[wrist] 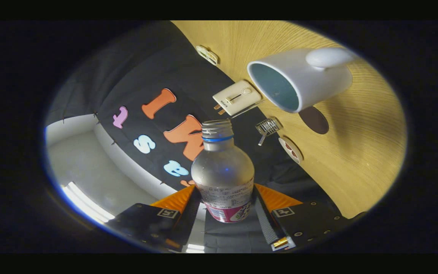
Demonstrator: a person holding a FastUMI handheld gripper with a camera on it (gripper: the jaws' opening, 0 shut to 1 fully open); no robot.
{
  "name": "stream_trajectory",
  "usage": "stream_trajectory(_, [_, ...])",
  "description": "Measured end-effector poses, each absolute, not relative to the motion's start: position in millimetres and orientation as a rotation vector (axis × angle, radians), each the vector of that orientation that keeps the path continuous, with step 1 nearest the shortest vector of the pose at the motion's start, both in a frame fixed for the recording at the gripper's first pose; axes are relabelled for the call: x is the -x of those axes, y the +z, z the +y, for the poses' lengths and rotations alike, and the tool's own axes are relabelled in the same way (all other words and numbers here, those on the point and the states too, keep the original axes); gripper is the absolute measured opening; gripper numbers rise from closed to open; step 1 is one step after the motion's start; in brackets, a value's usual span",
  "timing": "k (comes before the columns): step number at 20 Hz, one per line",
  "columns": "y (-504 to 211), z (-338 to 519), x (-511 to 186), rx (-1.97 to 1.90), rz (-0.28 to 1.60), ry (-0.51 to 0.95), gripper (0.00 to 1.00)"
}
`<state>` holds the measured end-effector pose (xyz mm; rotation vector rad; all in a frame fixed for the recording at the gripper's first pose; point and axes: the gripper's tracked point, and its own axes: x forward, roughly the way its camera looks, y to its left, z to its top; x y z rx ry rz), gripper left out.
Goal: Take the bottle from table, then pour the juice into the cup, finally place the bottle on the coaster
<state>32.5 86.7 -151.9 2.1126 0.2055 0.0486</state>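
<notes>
Between the two fingers of the gripper [224, 207], the plastic bottle [222, 171] is clamped at its labelled lower body, both fingers pressing on it from either side. The bottle is uncapped, with a blue ring below its open neck, and appears nearly clear of liquid, although its contents cannot be judged with certainty. The whole scene is seen strongly rolled, so the bottle is judged to be tilted over for the pouring step. The white mug [299, 78] stands on the wooden table [356, 152] beyond and to the right of the bottle neck, its bluish inside turned toward the camera and its handle on the far side. The neck is not yet over the mug's rim, so the next move is judged to call for the mouth to be brought over the opening, or, if pouring is complete, for the bottle to be righted. A dark round coaster [315, 120] lies just beside the mug, and the bottle is to be set there last. A white plug adapter [236, 97], a small wire clip [267, 127], a round patterned disc [290, 149] and a further small object [207, 55] lie along the table's edge near the mug. None is judged to block the coaster, but the mug stands close enough to be knocked.
</notes>
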Motion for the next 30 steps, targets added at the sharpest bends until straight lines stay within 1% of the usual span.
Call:
stream_trajectory(5, [-166.8,89.7,-32.5,-2.061,0.247,0.01,0.75])
stream_trajectory(13, [-184.1,86.7,-26.6,-1.747,0.314,-0.038,0.75])
stream_trajectory(18, [-183.0,75.0,-27.4,-1.37,0.32,-0.037,0.75])
stream_trajectory(25, [-163.7,74.9,-46.0,-0.846,0.323,0.048,0.75])
stream_trajectory(30, [-175.5,73.7,-67.6,-0.564,0.357,0.035,0.75])
